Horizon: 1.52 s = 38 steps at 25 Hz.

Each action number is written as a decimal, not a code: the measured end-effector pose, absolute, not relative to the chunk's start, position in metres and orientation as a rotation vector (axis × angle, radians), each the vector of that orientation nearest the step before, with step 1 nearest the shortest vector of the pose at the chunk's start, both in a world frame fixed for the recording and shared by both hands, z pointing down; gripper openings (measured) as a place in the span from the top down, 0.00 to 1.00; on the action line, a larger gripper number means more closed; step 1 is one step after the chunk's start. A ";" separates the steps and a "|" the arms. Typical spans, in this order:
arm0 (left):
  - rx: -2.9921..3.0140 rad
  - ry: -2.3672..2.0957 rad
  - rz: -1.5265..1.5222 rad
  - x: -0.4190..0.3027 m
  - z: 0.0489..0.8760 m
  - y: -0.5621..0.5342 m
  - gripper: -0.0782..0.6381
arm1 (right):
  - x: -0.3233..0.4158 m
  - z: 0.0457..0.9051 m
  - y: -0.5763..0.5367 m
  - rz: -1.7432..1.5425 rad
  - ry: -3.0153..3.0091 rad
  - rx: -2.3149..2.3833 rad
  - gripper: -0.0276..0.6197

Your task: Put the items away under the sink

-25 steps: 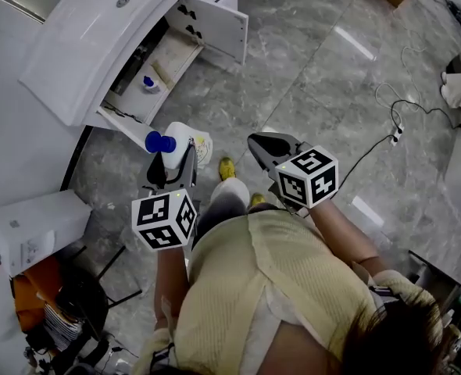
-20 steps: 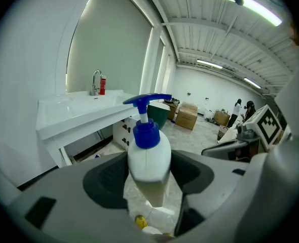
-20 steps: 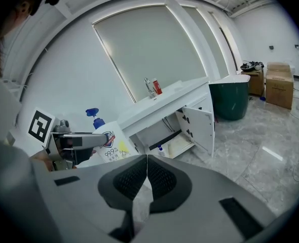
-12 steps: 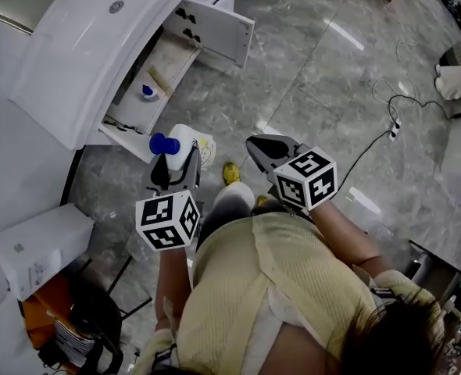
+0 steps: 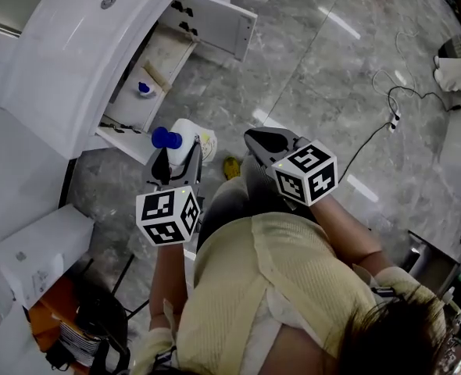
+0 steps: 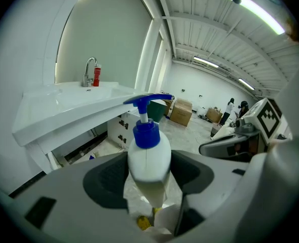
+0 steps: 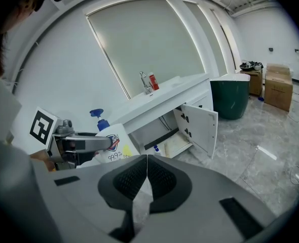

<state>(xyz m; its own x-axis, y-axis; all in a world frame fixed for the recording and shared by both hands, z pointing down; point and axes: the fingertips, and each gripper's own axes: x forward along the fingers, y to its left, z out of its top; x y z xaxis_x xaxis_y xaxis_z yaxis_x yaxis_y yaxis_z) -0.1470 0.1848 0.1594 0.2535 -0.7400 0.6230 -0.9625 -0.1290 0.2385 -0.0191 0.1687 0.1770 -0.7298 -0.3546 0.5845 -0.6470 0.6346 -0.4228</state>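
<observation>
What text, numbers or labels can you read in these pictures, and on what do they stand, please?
"99.9": on the label of the pump bottle held in the left claw.
Logo above that number: too blurred to read.
Red bottle: print too small to read.
Marker cube: black and white square patterns only, no words.

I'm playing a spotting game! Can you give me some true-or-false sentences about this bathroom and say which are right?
1. The left gripper holds a white bottle. True.
2. The right gripper holds a sponge. False: its jaws are shut together on nothing.
3. The cupboard door under the sink is open. True.
4. The bottle's pump is red. False: it is blue.
</observation>
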 end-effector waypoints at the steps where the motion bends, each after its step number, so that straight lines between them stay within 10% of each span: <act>1: 1.922 -1.542 0.480 -0.146 0.163 0.182 0.49 | -0.020 0.180 0.165 0.872 -2.401 0.781 0.92; 38: 1.749 -1.669 0.565 -0.161 0.298 0.014 0.49 | -0.014 0.309 -0.039 0.938 -2.308 0.726 0.92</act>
<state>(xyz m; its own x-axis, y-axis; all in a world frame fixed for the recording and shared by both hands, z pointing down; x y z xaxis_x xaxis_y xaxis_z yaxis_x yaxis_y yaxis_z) -0.1610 0.0139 0.2976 0.0982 -0.7088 0.6985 -0.9873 0.0186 0.1576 -0.0136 -0.0391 0.3094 -0.7092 -0.2739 0.6497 -0.6494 0.6125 -0.4507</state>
